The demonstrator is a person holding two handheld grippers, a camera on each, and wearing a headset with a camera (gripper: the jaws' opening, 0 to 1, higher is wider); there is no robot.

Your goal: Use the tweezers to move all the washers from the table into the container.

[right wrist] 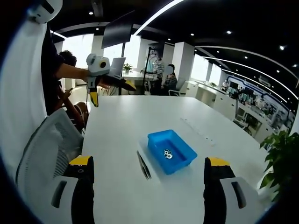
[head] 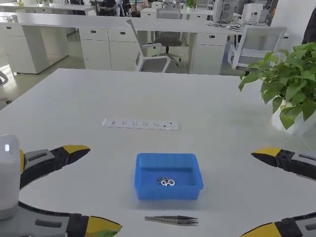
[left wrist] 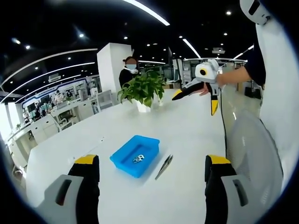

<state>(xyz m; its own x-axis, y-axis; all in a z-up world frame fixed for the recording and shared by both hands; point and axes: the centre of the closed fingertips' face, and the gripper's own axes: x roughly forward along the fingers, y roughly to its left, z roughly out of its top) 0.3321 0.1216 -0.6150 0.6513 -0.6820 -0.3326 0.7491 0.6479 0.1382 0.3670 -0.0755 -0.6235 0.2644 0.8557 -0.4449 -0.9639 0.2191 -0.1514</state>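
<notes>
White tabletop point(head: 74, 98) spreads wide in the head view, with office desks point(head: 98, 49) behind it. We see the blue container point(head: 168, 191) at the middle, the washers point(head: 166, 182) clustered on its floor, and the tweezers point(head: 172, 219) lying flat near it at its 6 o'clock, not touching it. A power strip point(head: 140, 124) lies at the container's 12 o'clock and a potted plant point(head: 291, 84) at its 2 o'clock. The left tongs point(head: 104, 187) gape at 9 o'clock and the right tongs point(head: 247, 195) at 3 o'clock, both holding nothing.

From the left gripper view, our own jaws stand wide apart and bare. The container point(left wrist: 122, 161) and tweezers point(left wrist: 164, 166) sit between them, and the right tongs point(left wrist: 193, 105) hang apart in the air at 1 o'clock.

From the right gripper view the jaws are likewise spread and bare, with the tweezers point(right wrist: 144, 165) at the container's point(right wrist: 161, 156) 9 o'clock and the left tongs point(right wrist: 114, 96) aloft at 11 o'clock.

Every washer we can make out lies in the container, so we judge the moving close to done. To finish well, we scan the tabletop around the container. Should a washer turn up, we pinch the tweezers gently across both legs, keep them low, and release over the container's middle.
</notes>
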